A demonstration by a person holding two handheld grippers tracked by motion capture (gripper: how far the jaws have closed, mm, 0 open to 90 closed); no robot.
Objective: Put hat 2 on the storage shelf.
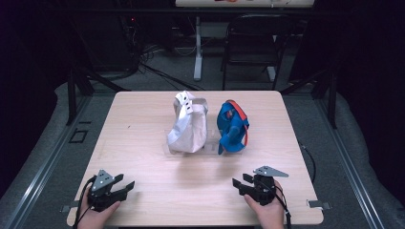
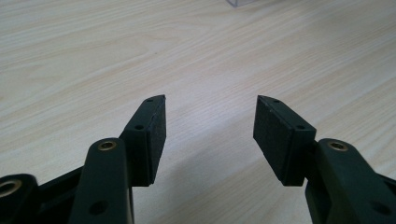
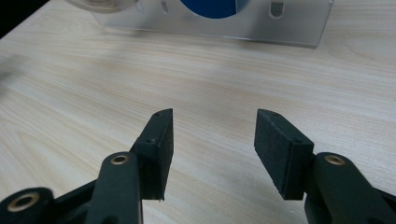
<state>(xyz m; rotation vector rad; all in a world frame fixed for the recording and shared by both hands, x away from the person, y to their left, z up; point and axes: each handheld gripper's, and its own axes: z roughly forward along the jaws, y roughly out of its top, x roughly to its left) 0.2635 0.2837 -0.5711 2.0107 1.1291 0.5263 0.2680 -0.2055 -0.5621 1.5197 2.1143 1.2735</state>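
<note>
Pale woodgrain table (image 1: 143, 143), crumpled white bag (image 1: 188, 126)

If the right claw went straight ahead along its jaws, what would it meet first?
Bare wooden table first, then probably the clear plastic stand holding the blue and orange shoe. The right claw is open with nothing between its jaws. Depth is hard to judge.

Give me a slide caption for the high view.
Two hand-held claws, left claw and right claw, rest open on a wooden table before a white bag and blue bag.
</note>
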